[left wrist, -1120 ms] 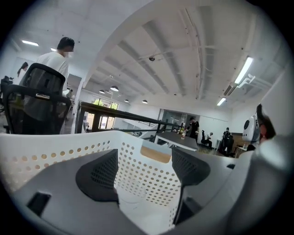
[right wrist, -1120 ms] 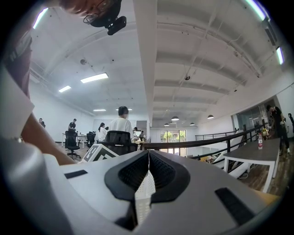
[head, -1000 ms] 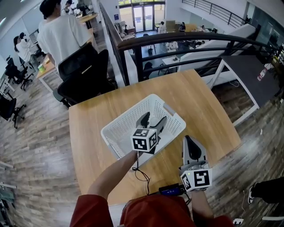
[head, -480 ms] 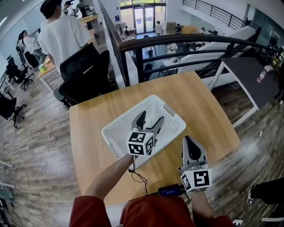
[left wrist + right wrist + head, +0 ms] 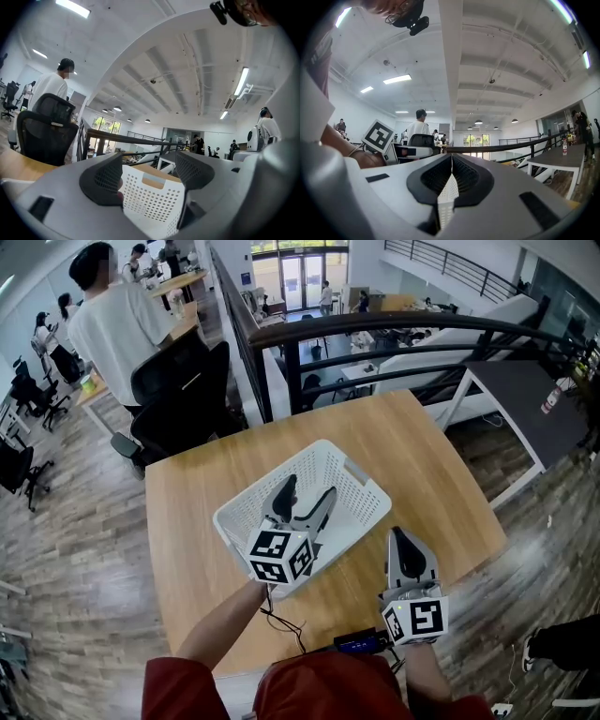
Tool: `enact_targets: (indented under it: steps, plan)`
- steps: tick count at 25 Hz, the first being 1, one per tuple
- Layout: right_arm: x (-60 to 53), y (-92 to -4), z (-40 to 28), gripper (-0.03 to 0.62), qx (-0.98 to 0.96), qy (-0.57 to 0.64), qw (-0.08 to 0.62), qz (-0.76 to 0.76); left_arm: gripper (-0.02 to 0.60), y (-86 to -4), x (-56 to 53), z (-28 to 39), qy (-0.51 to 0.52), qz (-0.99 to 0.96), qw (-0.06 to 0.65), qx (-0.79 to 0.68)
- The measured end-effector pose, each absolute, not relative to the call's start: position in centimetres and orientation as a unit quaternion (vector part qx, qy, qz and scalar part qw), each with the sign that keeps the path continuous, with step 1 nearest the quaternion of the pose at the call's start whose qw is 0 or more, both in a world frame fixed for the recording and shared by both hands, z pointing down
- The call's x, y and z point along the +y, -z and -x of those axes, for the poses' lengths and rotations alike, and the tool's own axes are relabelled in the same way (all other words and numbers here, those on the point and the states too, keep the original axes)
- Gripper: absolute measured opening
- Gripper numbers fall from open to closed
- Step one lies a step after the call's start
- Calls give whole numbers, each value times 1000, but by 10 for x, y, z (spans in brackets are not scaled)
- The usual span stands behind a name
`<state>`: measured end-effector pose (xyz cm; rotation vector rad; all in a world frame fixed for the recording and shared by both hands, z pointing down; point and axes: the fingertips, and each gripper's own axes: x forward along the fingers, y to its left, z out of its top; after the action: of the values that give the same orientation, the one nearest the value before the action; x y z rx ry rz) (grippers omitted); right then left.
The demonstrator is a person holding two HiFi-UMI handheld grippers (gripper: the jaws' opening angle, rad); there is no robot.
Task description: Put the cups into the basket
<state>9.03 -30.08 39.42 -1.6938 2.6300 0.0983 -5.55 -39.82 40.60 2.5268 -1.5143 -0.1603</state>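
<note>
We find the left tool [image 5: 307, 493] spread and empty, with the basket [image 5: 349, 470] directly beneath it, and the right tool [image 5: 400, 538] pressed together on nothing. No cups show on the tabletop [image 5: 412, 446] around either tool. We judge loading likely complete, though the basket's contents remain unconfirmed.

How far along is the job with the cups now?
Done: no cup stands on the table, so the cups may already be in the basket, though its inside is mostly hidden. In hand: nothing; the left hand-held gripper is open and empty over the basket, the right hand-held gripper shut near the table's edge. Left: probably nothing.
</note>
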Motion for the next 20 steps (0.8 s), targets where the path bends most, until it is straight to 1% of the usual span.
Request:
enact_targets:
  steps: [4, 12, 20]
  plan:
    - [-301, -397, -89, 12, 840, -27, 5, 542, 350, -393, -385, 70, 51, -847, 83, -523]
    - [-301, -398, -82, 12, 844, -30, 5, 536, 350, -370, -353, 78, 19, -832, 16, -554]
    - [-303, -397, -74, 12, 848, -34, 10, 528, 350, -369, -335, 72, 8, -824, -3, -567]
